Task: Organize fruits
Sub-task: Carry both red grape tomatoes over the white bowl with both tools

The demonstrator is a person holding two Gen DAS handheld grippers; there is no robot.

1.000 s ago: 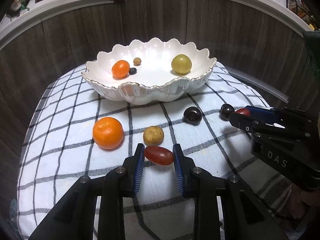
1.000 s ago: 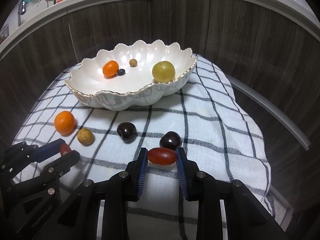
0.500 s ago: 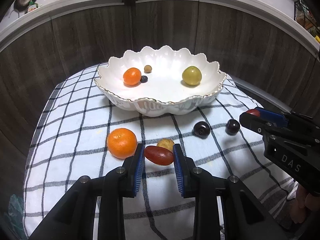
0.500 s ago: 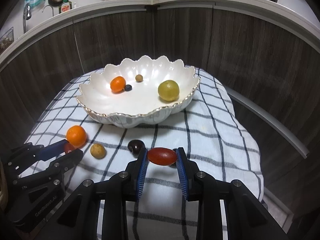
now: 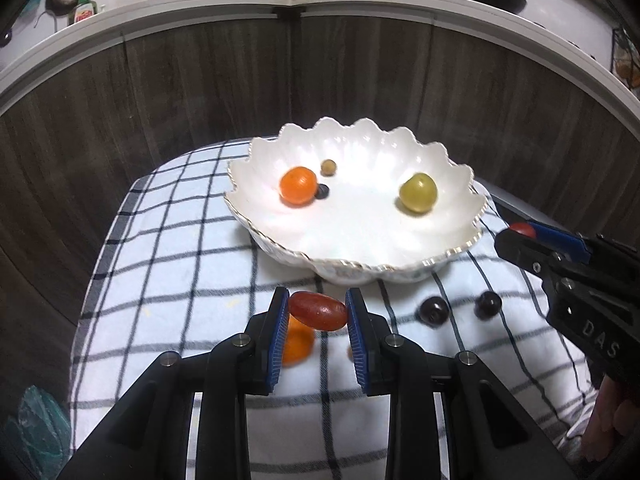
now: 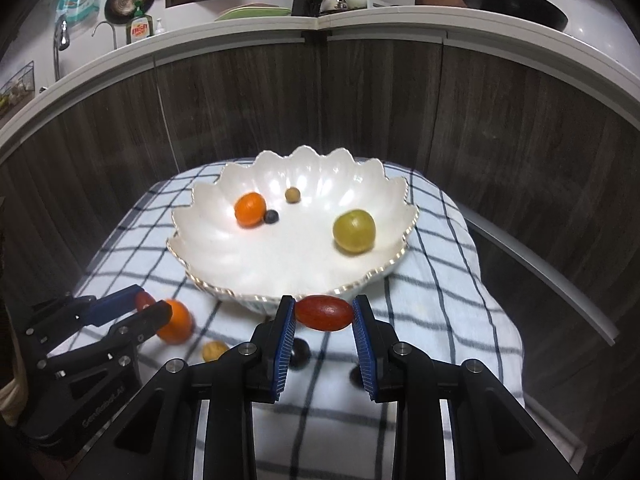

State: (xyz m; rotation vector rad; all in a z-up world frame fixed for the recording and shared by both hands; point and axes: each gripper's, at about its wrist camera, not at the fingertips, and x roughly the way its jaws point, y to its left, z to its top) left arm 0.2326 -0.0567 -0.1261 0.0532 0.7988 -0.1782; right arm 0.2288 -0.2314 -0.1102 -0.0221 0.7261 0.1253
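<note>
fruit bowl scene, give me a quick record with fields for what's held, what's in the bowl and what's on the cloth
left gripper: shut on a red grape
right gripper: shut on another red grape
bowl: small orange, blueberry, tiny tan fruit, green grape
checked cloth: larger orange, tan fruit, two dark cherries

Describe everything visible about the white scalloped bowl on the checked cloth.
The white scalloped bowl is wide, shallow and glossy, ceramic by its look, with a wavy petal-like rim edged in a thin gold line. It sits upright on the blue-and-white checked cloth, toward its far side near the dark wood-look panels. Inside lie a small orange citrus fruit with a dark blueberry against it, a tiny tan round fruit and a yellow-green round fruit. No gripper touches it.
</note>
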